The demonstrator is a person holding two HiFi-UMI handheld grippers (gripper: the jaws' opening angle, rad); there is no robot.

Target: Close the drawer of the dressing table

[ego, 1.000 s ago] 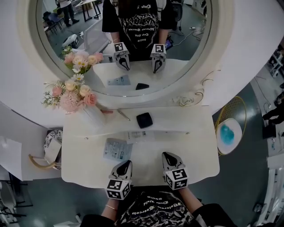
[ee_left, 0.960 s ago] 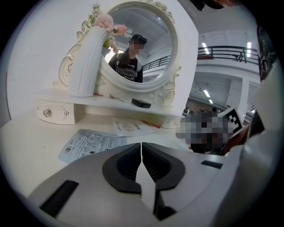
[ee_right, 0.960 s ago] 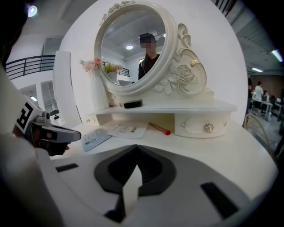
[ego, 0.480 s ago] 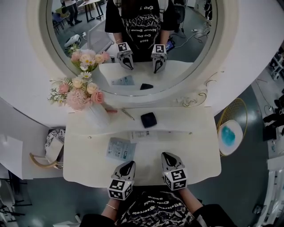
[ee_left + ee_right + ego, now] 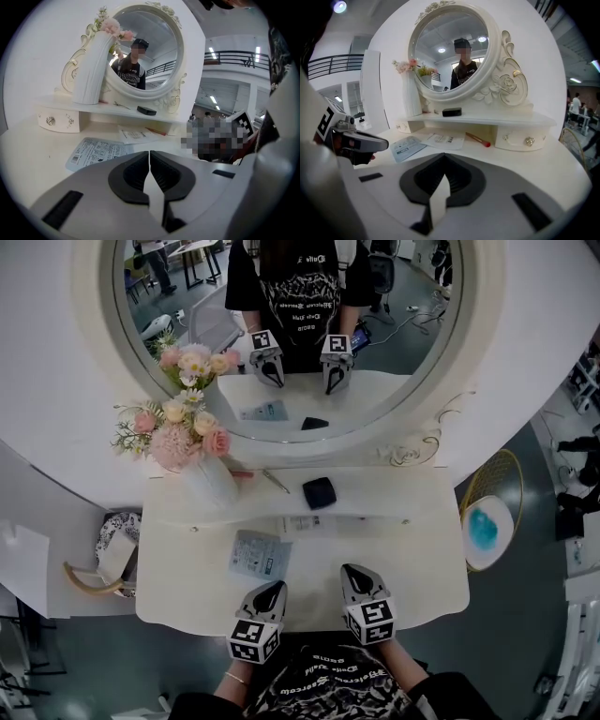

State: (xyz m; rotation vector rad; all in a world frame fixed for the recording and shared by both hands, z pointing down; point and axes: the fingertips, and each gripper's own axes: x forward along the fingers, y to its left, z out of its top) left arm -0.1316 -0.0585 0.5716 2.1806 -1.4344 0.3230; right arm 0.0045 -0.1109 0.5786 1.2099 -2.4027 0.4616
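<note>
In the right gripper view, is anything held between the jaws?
No, the right gripper has its jaws shut together with nothing between them.

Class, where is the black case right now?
In the head view, the black case lies on the shelf under the mirror, right of the vase.

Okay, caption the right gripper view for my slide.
Shut right gripper facing white dressing table, carved white-framed mirror and crystal-knobbed white drawer.
</note>
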